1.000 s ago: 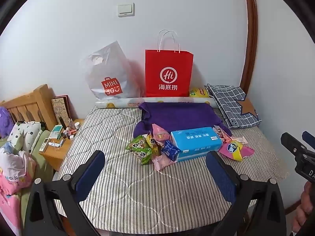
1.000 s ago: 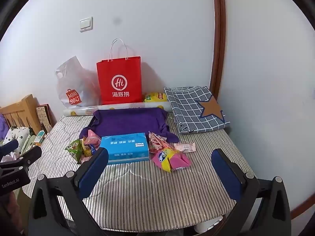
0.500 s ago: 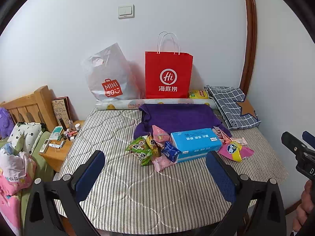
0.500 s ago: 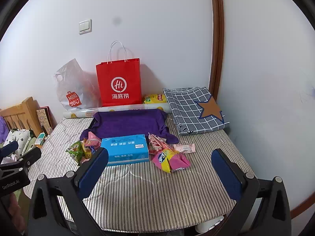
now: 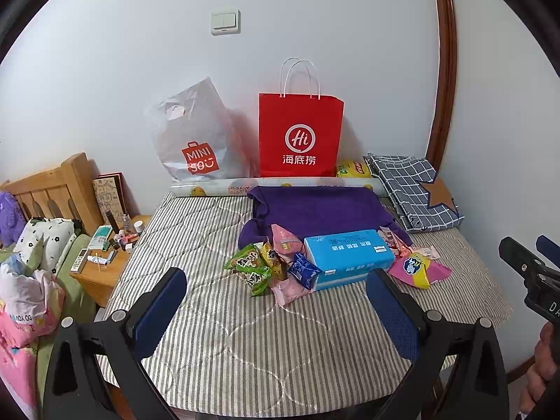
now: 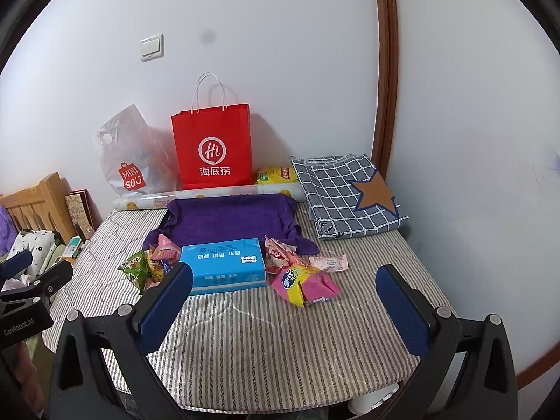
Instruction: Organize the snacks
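Observation:
Snack packets lie on a striped mattress [image 5: 280,343] on both sides of a blue tissue box [image 5: 348,257]. Green, yellow, blue and pink packets [image 5: 269,267] lie at its left. A pink and yellow packet [image 5: 418,269] lies at its right, and it also shows in the right wrist view [image 6: 302,281]. My left gripper [image 5: 276,318] is open and empty above the near part of the mattress. My right gripper [image 6: 285,313] is open and empty, in front of the box [image 6: 225,266].
A red paper bag [image 5: 301,136] and a grey plastic bag [image 5: 196,140] stand against the wall. A purple cloth [image 5: 315,210] lies behind the box. A folded checked cloth [image 5: 416,189] lies at the back right. A cluttered wooden nightstand [image 5: 105,262] stands at the left.
Both views have shifted slightly, so the scene sits a little lower in each frame. Nothing on the mattress has moved. Both grippers stay open.

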A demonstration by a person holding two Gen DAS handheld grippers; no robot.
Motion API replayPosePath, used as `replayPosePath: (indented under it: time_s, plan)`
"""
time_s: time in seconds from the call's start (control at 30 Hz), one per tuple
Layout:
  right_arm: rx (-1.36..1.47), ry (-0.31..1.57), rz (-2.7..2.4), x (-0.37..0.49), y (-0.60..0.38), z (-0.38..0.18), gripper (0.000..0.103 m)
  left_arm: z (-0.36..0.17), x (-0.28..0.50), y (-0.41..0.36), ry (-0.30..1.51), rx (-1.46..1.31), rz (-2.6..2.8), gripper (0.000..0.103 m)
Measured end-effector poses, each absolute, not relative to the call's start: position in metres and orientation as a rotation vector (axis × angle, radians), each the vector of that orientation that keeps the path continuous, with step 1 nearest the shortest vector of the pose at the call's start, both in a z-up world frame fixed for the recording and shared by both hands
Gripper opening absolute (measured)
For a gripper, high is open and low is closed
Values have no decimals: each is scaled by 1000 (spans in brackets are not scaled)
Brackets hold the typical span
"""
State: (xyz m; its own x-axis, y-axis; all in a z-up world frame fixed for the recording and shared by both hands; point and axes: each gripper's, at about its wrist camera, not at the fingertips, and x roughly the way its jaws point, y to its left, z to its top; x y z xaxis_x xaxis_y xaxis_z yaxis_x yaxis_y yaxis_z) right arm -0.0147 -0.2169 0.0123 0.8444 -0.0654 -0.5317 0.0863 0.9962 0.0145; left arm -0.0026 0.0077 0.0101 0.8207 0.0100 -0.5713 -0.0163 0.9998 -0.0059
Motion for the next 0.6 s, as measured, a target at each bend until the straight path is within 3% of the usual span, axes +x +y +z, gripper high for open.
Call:
replayPosePath:
  time_s: [0.6]
  plan:
    - [42,562,-80,-16,-217,11,103,10,-2,11,604,-13,21,103]
